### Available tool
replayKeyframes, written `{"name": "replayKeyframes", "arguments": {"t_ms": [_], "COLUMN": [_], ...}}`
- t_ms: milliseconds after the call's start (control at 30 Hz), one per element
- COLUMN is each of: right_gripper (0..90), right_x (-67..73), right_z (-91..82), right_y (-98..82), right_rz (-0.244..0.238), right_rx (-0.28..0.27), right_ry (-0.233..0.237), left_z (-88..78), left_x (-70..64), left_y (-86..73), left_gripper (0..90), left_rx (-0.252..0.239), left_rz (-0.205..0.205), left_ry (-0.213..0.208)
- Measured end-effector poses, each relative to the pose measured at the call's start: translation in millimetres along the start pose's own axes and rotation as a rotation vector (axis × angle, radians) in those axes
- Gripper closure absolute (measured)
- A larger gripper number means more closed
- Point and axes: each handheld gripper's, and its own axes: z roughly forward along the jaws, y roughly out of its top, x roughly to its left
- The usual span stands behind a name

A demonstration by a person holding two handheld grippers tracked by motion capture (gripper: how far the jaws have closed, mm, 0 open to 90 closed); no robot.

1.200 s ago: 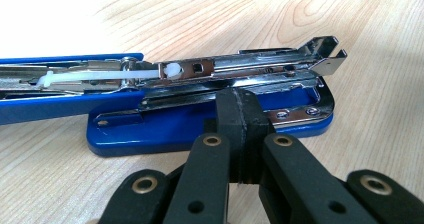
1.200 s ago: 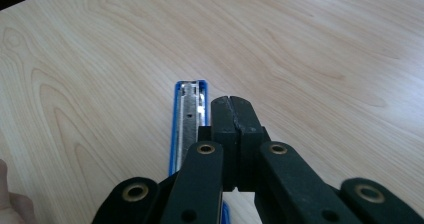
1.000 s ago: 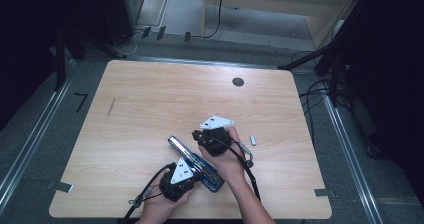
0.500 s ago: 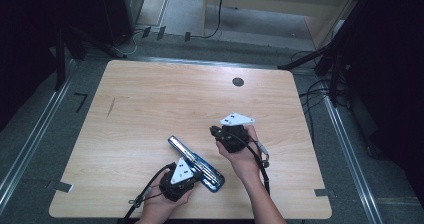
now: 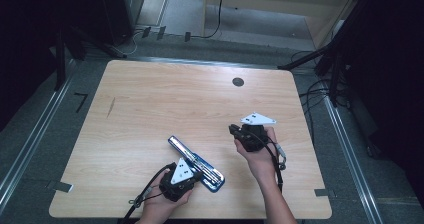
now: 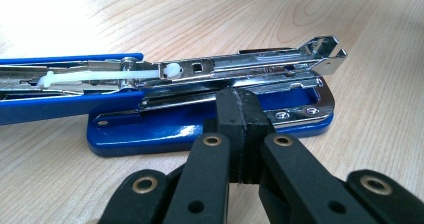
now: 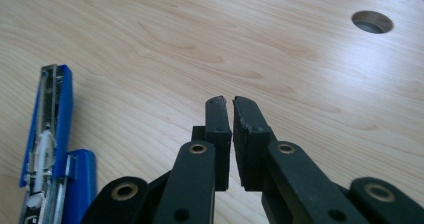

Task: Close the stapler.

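The left gripper (image 6: 240,129) presses its closed jaws against the opened blue stapler (image 5: 196,163); right of the stapler, the right gripper (image 7: 231,134) hovers closed, empty.

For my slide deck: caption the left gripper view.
Shut left gripper rests against an opened blue stapler on the wooden table.

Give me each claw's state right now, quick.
Left claw: shut, tips against the blue stapler.
Right claw: shut, holding nothing.
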Motion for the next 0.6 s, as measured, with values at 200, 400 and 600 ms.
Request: {"name": "replayKeyframes", "arguments": {"t_ms": [200,400,600], "right_gripper": [87.1,87.1,87.1], "right_x": [-11.1,-20.0,-26.5], "right_z": [-2.6,-1.8,0.2], "right_y": [-6.5,-13.8,-19.7], "right_rz": [0.014,0.024,0.038], "right_rx": [0.012,0.034,0.047], "right_ry": [-0.027,-0.049,-0.066], "left_z": [0.1,0.1,0.0], "left_x": [-0.1,-0.2,-0.1], "left_y": [0.0,0.0,0.0], "left_gripper": [90.0,90.0,90.0], "left_rx": [-0.001,-0.001,0.000], "left_rz": [0.000,0.000,0.001], "left_ry": [0.000,0.000,0.000]}}
